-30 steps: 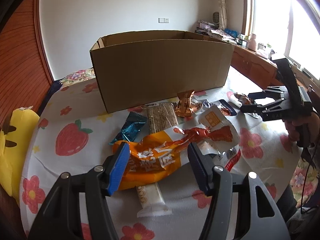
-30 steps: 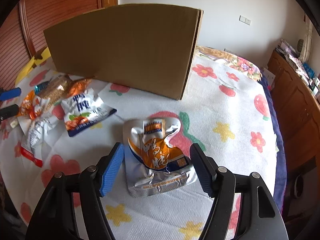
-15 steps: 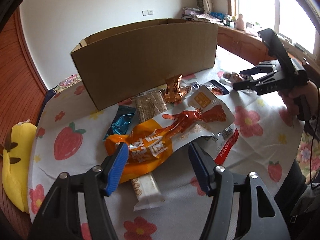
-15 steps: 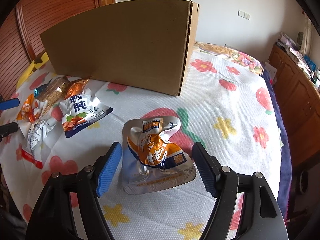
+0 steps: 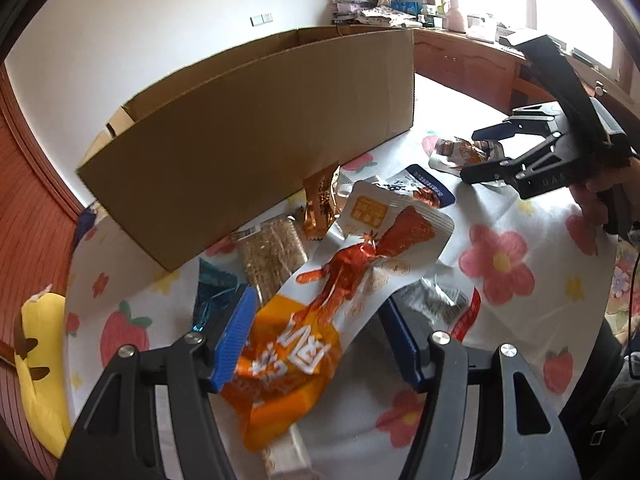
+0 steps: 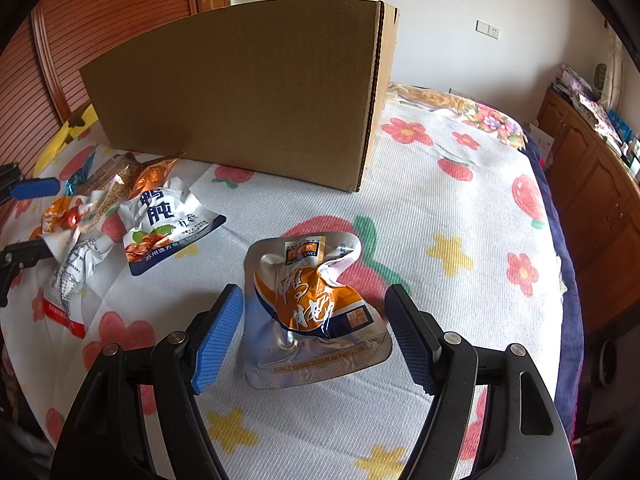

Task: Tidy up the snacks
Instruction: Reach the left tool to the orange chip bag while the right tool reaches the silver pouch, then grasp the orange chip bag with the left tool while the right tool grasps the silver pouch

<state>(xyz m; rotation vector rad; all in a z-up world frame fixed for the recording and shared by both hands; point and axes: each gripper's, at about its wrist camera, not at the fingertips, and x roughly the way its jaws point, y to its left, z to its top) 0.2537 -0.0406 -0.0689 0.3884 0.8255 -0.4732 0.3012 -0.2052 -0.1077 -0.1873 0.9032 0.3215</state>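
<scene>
A long orange-and-white snack bag [image 5: 320, 320] lies on a heap of snacks, and my left gripper [image 5: 318, 340] stands open astride its orange end. Beside it are a grain bar [image 5: 272, 252], a teal wrapper [image 5: 212, 296] and a copper wrapper [image 5: 320, 204]. On the cloth a crumpled silver-and-orange pouch [image 6: 312, 304] rests between the blue pads of my open right gripper [image 6: 314, 340], which do not touch it. The tall cardboard box [image 6: 240, 100] stands behind the snacks. The other view shows the right gripper [image 5: 476, 154] over that pouch [image 5: 460, 152].
A white-and-blue pouch [image 6: 168, 224] lies left of the silver one. A white bar [image 5: 288, 456] pokes out under the orange bag. A yellow plush toy [image 5: 36, 360] sits at the cloth's left edge. Wooden cabinets [image 6: 592, 220] run along the right. A hand [image 5: 596, 196] holds the right gripper.
The left gripper has rolled and come closer over the orange bag, which fills more of its view. The right gripper has stayed put, its pads a touch wider around the pouch.
</scene>
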